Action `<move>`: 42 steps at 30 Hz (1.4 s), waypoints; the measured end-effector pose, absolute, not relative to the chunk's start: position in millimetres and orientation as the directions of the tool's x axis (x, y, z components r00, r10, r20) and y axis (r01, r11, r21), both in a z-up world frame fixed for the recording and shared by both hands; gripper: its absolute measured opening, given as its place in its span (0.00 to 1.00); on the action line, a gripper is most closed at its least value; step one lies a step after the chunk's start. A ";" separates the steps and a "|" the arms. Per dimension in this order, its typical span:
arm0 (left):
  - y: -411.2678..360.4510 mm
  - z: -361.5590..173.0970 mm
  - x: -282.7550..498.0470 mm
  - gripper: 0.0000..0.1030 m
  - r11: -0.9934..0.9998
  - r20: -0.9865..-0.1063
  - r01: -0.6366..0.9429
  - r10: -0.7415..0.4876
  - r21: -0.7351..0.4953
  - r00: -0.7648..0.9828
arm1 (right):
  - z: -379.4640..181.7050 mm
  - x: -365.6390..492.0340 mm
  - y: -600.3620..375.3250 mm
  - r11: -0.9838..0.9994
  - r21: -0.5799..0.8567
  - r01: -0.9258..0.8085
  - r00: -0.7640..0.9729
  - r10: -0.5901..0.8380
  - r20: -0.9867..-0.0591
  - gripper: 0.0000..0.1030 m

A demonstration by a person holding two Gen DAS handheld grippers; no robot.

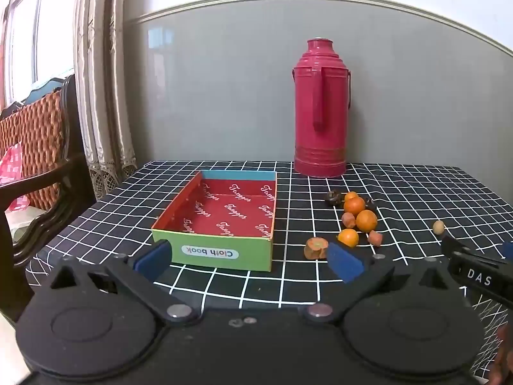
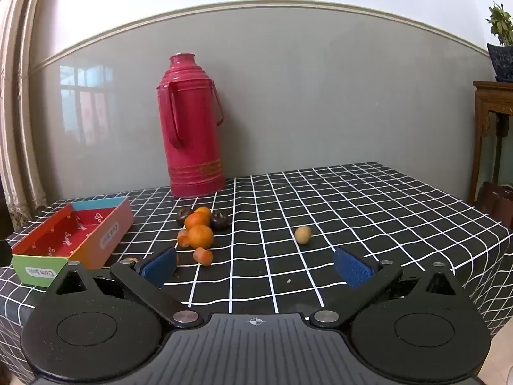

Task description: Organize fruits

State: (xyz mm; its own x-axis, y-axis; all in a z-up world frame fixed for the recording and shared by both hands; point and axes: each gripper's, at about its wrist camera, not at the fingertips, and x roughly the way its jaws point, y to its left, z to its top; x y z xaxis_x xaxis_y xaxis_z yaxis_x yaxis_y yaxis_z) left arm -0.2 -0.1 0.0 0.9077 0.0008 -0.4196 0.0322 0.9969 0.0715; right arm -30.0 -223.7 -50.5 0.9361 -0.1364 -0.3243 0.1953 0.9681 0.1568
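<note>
- Left wrist view, far left: a wooden chair (image 1: 41, 147) stands by curtains (image 1: 102, 96), off the edge of the surface (image 1: 400, 192), which is covered in a black cloth with a white grid.
- An open cardboard box (image 1: 221, 221) with a red printed lining and a green front wall lies left of centre, with nothing inside it.
- The left tongs (image 1: 248, 260) are spread wide and hold nothing; the box's front wall lies just ahead, between their blue pads.
- A tall red thermos (image 1: 320, 109) stands upright at the back, near the wall.
- The fruits sit in a loose cluster right of the box: four small oranges (image 1: 366, 220), reddish-orange pieces (image 1: 316, 248) among them, and two dark fruits (image 1: 333, 197) behind.
- A small tan fruit (image 1: 438, 226) lies apart, further right.
- The right tongs (image 2: 255, 268), in the right wrist view, are spread wide and hold nothing, over bare cloth in front of the cluster.
</note>
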 end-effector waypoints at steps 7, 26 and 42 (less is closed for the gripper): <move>2.9 -3.0 -4.7 0.94 0.997 -0.418 0.032 0.001 0.072 0.908 | -51.0 -29.6 -223.4 0.969 0.155 0.193 0.936 -0.134 -0.326 1.00; -0.2 -1.2 -2.7 0.94 0.997 -0.418 0.029 0.003 0.071 0.908 | -50.7 -29.6 -224.1 0.969 0.153 0.194 0.934 -0.135 -0.330 1.00; -16.3 -0.8 2.3 0.94 0.991 -0.350 0.054 -0.008 0.122 0.937 | -49.1 -30.1 -229.4 0.958 0.159 0.239 0.927 -0.177 -0.330 1.00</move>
State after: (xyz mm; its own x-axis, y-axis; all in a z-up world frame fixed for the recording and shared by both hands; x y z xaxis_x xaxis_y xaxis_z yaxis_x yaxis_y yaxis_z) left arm 2.3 -16.3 -0.8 0.9366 -0.0080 -0.3503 0.0542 0.9910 0.1224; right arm -30.1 -229.4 -49.1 0.9272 -0.1771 -0.3301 0.2394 0.9578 0.1588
